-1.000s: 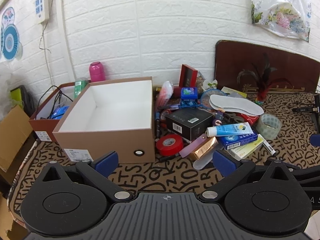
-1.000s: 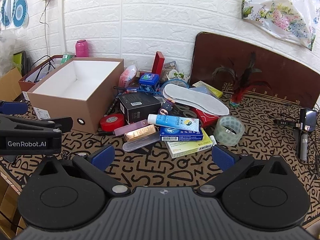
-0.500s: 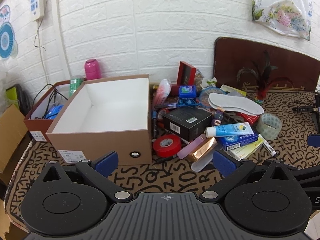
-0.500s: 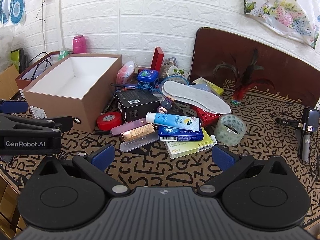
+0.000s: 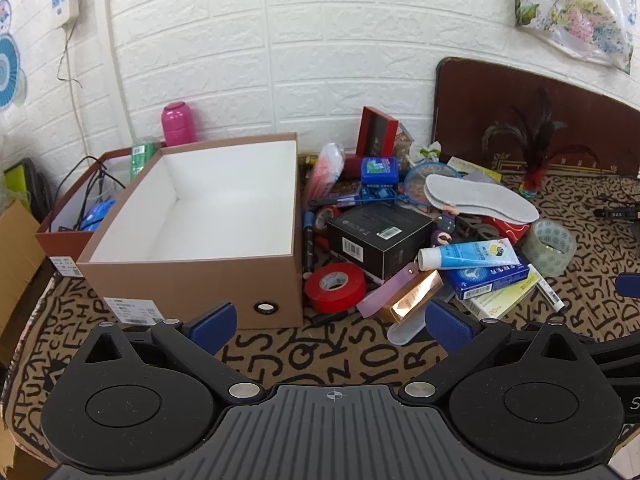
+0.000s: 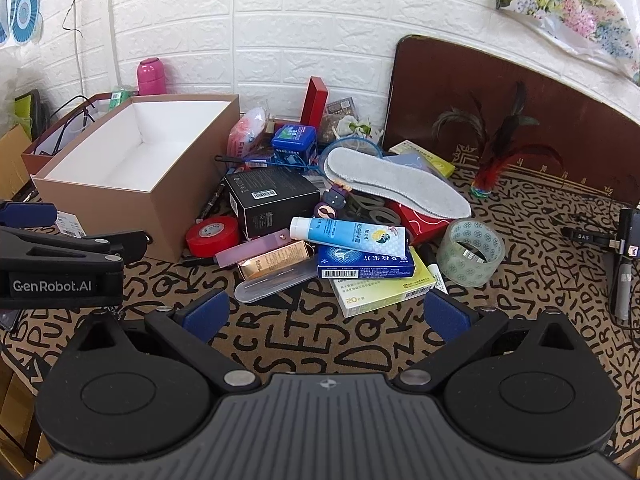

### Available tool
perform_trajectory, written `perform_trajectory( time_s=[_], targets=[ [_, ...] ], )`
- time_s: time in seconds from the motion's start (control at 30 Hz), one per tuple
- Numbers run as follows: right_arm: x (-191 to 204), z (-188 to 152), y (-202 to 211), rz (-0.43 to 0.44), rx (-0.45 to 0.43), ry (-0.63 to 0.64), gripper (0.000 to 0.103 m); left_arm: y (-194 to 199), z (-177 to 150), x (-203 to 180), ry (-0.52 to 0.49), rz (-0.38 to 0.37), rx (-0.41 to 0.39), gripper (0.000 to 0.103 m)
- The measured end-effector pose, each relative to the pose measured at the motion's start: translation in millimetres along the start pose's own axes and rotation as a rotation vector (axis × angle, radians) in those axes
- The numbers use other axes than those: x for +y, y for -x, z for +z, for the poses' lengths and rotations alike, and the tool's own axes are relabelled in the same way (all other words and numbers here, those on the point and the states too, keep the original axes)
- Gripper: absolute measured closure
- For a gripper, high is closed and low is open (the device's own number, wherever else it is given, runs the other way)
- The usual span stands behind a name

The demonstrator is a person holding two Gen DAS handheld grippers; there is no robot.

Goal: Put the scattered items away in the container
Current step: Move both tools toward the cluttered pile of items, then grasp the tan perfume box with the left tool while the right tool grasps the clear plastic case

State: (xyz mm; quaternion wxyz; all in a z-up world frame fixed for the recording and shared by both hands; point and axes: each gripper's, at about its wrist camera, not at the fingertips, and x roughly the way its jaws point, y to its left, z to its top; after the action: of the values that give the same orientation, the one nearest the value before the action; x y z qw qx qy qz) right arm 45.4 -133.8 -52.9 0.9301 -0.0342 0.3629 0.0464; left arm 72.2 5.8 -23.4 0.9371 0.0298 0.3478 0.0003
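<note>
Left of the pile, the box [image 5: 192, 280] stands empty, nothing tidied yet. Over the last second both views have crept nearer, so box and pile loom slightly larger: an approach, with no pick begun. The left gripper [image 5: 331, 324] is spread wide and empty just before the box's near right corner. The red tape [image 6: 213, 235] lies beside the box, then the tube [image 6: 347, 235]. The right gripper [image 6: 326, 312], likewise spread and empty, hovers before the pile.
</note>
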Motion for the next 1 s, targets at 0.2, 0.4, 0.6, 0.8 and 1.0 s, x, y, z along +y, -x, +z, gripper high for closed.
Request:
perform_trajectory(
  time_s=[0.2, 0.4, 0.6, 0.8, 1.0],
  targets=[
    [-4, 3, -21, 0.009, 0.035, -0.013, 0.0, -23, 4, 0, -0.003, -0.003, 0.036, 0.0],
    [-7, 7, -46, 0.017, 0.071, -0.021, 0.0, -50, 7, -2, -0.005, -0.009, 0.068, 0.0],
    [-11, 3, -79, 0.022, 0.105, -0.02, 0.0, -86, -1, -3, -0.002, -0.06, 0.089, 0.0],
    [-21, -8, -117, 0.025, 0.127, -0.049, 0.0, -122, -11, -9, -0.021, -0.117, 0.106, 0.007],
    [-30, -17, -144, 0.081, 0.129, -0.103, 0.001, -160, -19, -10, -0.015, -0.186, 0.183, 0.025]
  ],
)
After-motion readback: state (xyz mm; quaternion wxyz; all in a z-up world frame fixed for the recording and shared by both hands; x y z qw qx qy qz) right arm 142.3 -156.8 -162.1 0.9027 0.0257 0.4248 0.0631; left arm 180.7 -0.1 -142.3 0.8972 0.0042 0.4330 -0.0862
